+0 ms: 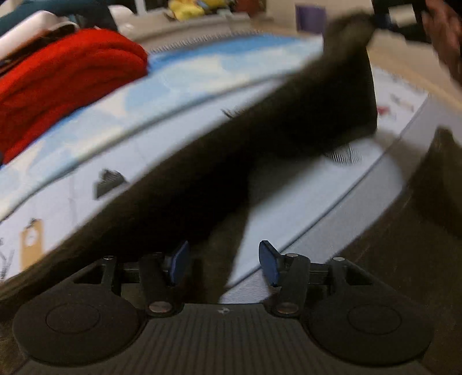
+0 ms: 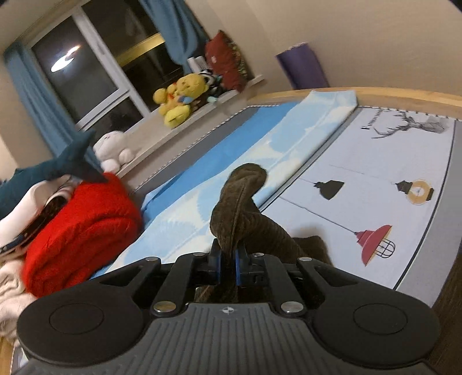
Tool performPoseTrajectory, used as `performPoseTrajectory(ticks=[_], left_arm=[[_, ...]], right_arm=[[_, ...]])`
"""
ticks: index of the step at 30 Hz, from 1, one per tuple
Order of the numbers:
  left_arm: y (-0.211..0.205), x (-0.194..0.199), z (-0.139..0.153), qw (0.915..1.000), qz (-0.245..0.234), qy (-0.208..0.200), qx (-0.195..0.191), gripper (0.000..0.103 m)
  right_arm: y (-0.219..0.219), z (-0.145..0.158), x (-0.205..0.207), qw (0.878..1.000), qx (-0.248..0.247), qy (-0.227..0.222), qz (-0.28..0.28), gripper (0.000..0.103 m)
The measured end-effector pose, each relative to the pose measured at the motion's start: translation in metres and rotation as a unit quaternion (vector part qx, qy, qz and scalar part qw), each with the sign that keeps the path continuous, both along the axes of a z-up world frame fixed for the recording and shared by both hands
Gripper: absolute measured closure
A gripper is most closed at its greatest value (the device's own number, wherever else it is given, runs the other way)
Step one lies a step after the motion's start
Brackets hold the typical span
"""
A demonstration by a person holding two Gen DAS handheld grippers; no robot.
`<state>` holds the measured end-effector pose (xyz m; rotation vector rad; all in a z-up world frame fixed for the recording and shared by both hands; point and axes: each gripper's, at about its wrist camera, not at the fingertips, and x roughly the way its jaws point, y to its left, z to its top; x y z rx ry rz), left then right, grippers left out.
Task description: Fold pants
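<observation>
Dark brown corduroy pants (image 1: 303,121) stretch blurred across the left wrist view, from lower left up to the top right. There the right gripper (image 1: 384,14) and a hand (image 1: 444,34) lift one end. My left gripper (image 1: 223,264) is open just above the cloth, its blue pads (image 1: 179,262) well apart and pressing on nothing. In the right wrist view my right gripper (image 2: 228,259) is shut on a bunched fold of the pants (image 2: 242,196), which sticks up beyond the jaws. The rest of the cloth hangs down toward the bed.
The bed carries a white printed sheet (image 2: 389,161) and a light blue blanket (image 2: 239,150). A folded red sweater (image 2: 83,225) lies on a pile of clothes at the left. Plush toys (image 2: 179,98) sit on the window sill. A purple roll (image 2: 303,69) stands by the wall.
</observation>
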<state>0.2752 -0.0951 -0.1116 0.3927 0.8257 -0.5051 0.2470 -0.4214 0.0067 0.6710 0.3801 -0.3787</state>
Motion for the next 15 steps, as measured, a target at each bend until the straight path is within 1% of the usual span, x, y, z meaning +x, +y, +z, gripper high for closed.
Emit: performPoseTrajectory(ticks=[1,2,3,4,5,6,7,8,9,10,11,12,13,14,15], left_arm=[[-0.004,0.003,-0.005,1.0000,0.005,-0.004,0.007,0.044],[-0.008,0.005,-0.009,0.9996,0.017,-0.009,0.022,0.047],[-0.007,0.011,-0.011,0.9990,0.030,-0.012,0.032,0.058],[-0.005,0.020,-0.014,0.9984,0.043,-0.008,0.035,0.066],[0.001,0.029,-0.017,0.9983,0.051,0.002,0.030,0.086],[0.007,0.035,-0.018,0.9981,0.056,0.018,0.018,0.094],[0.012,0.037,-0.017,0.9982,0.052,0.027,0.009,0.095],[0.013,0.036,-0.014,0.9989,0.036,0.030,0.006,0.096],[0.014,0.032,-0.008,0.9995,0.000,0.033,-0.001,0.096],[0.017,0.027,0.002,0.9982,-0.045,0.036,-0.018,0.096],[0.023,0.021,0.016,0.9951,-0.087,0.033,-0.034,0.096],[0.031,0.015,0.025,0.9927,-0.107,0.034,-0.045,0.096],[0.041,0.014,0.034,0.9905,-0.116,0.043,-0.060,0.096],[0.054,0.014,0.041,0.9879,-0.120,0.058,-0.078,0.096],[0.065,0.016,0.044,0.9849,-0.123,0.076,-0.094,0.095]], right_arm=[[0.000,-0.001,0.002,1.000,0.003,0.001,-0.001,0.095],[0.001,-0.001,0.004,1.000,0.001,0.003,-0.001,0.095],[0.002,-0.001,0.007,1.000,-0.002,0.004,-0.001,0.095],[0.003,0.000,0.010,1.000,-0.005,0.004,0.000,0.095],[0.004,0.001,0.012,1.000,-0.007,0.004,-0.001,0.095],[0.003,0.003,0.015,1.000,-0.007,0.003,-0.002,0.095],[0.003,0.004,0.018,1.000,-0.006,0.004,-0.003,0.095],[0.002,0.006,0.022,1.000,-0.007,0.003,-0.004,0.095],[0.002,0.008,0.025,1.000,-0.010,-0.001,-0.001,0.095],[0.003,0.010,0.031,1.000,-0.017,-0.014,0.016,0.088],[0.005,0.011,0.037,0.999,-0.026,-0.025,0.038,0.084],[0.005,0.012,0.042,0.997,-0.030,-0.030,0.062,0.069],[0.004,0.012,0.043,0.996,-0.027,-0.033,0.082,0.053],[0.001,0.010,0.040,0.995,-0.024,-0.038,0.091,0.049],[-0.003,0.007,0.036,0.995,-0.026,-0.035,0.087,0.047]])
